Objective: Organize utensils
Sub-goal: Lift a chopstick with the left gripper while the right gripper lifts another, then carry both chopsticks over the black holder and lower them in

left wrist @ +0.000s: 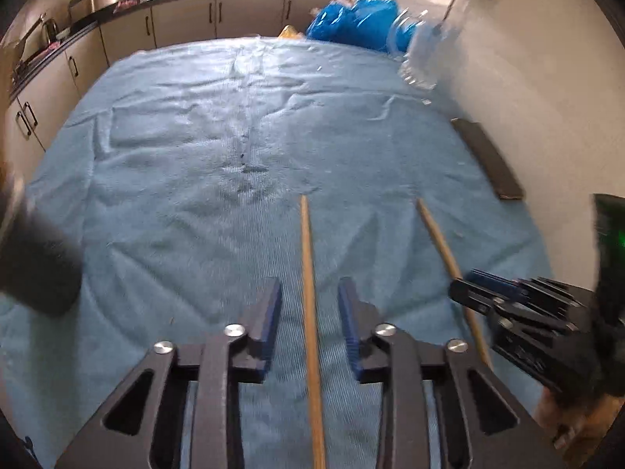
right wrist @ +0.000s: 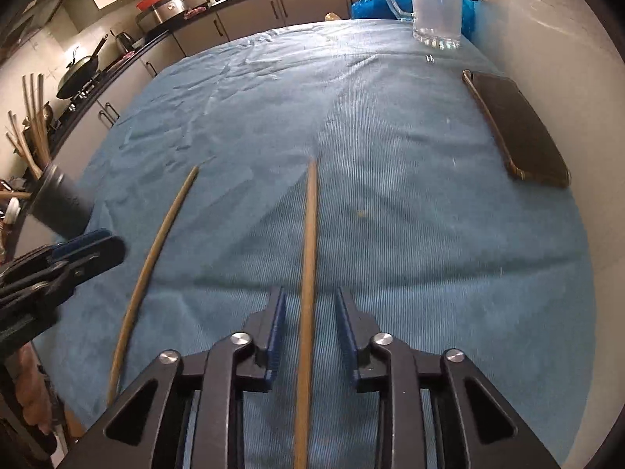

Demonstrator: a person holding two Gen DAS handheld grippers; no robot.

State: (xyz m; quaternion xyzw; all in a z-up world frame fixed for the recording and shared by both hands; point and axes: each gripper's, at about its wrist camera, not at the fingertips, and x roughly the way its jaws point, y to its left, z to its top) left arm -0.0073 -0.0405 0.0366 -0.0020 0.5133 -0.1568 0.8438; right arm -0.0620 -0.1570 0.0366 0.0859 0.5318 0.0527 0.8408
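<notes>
Left gripper [left wrist: 310,320], jaws apart around a wooden chopstick [left wrist: 310,312] on blue cloth [left wrist: 175,136]; second chopstick [left wrist: 439,240] lower right.

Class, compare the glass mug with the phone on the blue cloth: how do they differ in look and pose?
The glass mug is clear and see-through; the phone is dark and opaque. The mug stands upright at the far end of the blue cloth; the phone lies flat, nearer the camera. The mug has a handle; the phone is a thin slab. Both sit by the cloth's right edge, along the white wall.
</notes>
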